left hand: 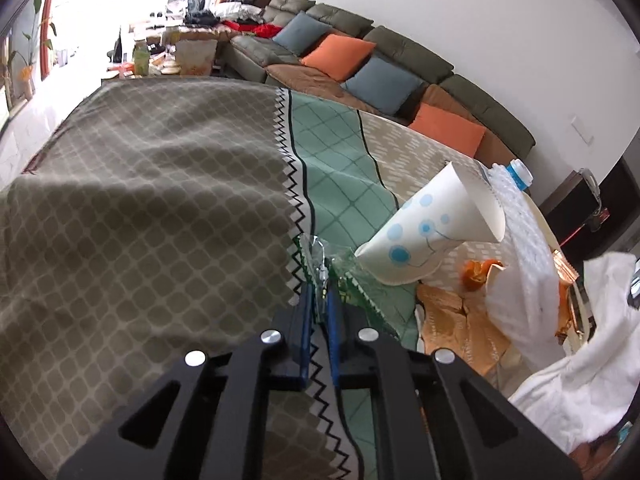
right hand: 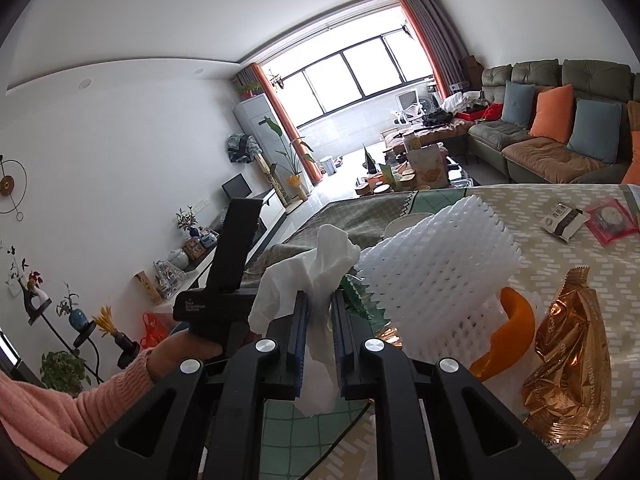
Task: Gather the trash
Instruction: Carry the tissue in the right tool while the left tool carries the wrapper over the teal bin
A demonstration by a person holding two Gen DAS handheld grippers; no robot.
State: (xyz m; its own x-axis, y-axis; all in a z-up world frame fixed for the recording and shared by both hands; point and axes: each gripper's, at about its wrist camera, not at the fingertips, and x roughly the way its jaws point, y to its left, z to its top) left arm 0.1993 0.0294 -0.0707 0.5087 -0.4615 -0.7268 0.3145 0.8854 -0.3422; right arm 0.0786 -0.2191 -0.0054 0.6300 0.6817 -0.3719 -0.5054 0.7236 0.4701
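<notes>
My left gripper (left hand: 320, 286) is shut on a crinkled clear wrapper (left hand: 320, 258) with a green zigzag edge, low over the patterned tablecloth (left hand: 160, 184). Just right of it a white paper cup (left hand: 424, 232) with blue dots lies tilted. My right gripper (right hand: 320, 298) is shut on a white tissue (right hand: 316, 268), which hangs down between its pads. That tissue (left hand: 592, 352) also shows at the right of the left wrist view. Close by the right gripper are a white foam net (right hand: 440, 268), an orange peel (right hand: 512, 332) and a gold foil wrapper (right hand: 568, 360).
A black-and-white packet (right hand: 562, 222) and a red packet (right hand: 612, 220) lie farther right on the table. A hand (right hand: 188, 344) in a pink sleeve holds the other tool at left. A bottle (left hand: 520, 174) lies behind the net. A sofa (left hand: 360, 60) stands beyond the table.
</notes>
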